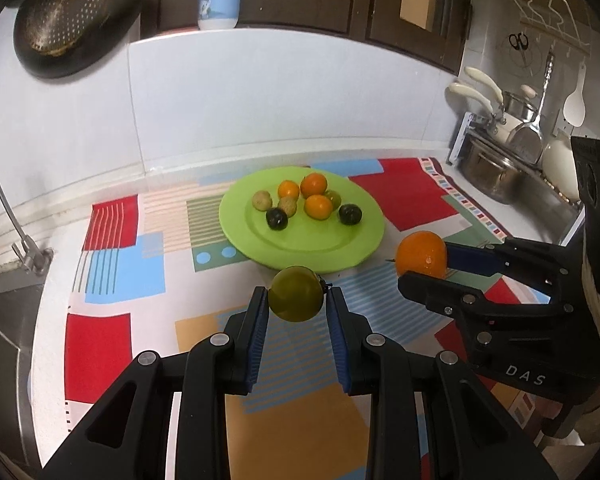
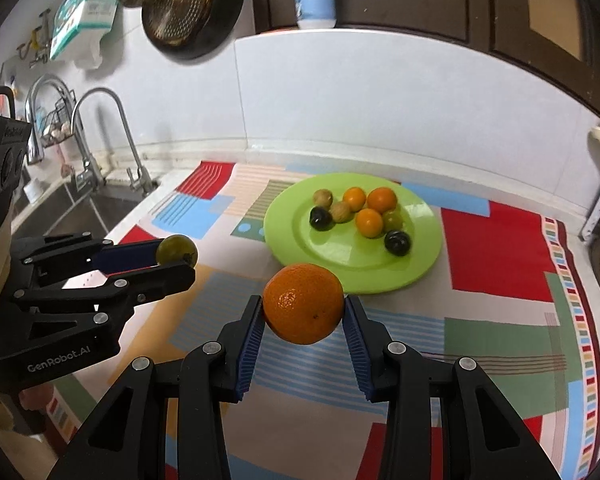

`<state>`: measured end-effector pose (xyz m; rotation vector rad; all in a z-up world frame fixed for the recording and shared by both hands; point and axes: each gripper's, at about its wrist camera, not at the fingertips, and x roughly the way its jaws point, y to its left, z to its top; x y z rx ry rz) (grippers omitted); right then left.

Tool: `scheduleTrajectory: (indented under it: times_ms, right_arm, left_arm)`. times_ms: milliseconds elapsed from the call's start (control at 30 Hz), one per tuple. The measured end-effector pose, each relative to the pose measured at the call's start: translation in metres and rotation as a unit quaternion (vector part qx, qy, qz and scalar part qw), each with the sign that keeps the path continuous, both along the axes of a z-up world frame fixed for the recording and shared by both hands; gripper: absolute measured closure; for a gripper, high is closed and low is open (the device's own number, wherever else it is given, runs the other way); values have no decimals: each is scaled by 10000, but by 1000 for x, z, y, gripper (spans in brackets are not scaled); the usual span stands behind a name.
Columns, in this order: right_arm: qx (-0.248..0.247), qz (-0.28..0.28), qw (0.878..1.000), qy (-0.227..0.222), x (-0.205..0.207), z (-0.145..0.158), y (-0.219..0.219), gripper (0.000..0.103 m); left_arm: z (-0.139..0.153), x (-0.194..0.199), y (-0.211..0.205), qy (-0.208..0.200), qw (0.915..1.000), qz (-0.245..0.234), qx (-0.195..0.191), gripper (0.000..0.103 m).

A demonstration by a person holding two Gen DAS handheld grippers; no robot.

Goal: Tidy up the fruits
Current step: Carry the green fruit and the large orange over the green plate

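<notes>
My left gripper [image 1: 296,300] is shut on an olive-green round fruit [image 1: 296,294] and holds it above the mat, just in front of the green plate [image 1: 340,248]. My right gripper [image 2: 303,310] is shut on a large orange [image 2: 303,302], also held near the plate's [image 2: 420,264] front edge. The plate carries several small fruits: orange ones [image 1: 318,206], dark plums [image 1: 276,219] and brownish-green ones [image 1: 261,200]. Each gripper shows in the other's view: the right one with the orange [image 1: 421,258], the left one with the green fruit [image 2: 177,250].
A colourful patterned mat [image 1: 116,276] covers the counter. A sink and taps [image 2: 100,160] are at the left. Pots and utensils [image 1: 512,152] stand at the right. A pan and strainer [image 1: 68,12] hang on the white wall.
</notes>
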<state>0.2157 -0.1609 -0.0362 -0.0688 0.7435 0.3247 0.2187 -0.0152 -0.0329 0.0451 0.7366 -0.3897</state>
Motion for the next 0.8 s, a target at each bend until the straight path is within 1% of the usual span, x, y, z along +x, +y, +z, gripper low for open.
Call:
scheduleTrajectory:
  times_ms: [367,667,800]
  right_arm:
    - [24,-138,9995,-277,-1,15,-5,62]
    - [80,-271,9984,-499,15,27,-9,62]
    - [97,-315,9980,-548,23,30,-10,62]
  left_arm:
    - [14,8,-8,-260,9996,-30,49,73]
    - [21,25,-13,-418,9991,-8,51,73]
    - [22,35,-14,-419,9991,17,38,73]
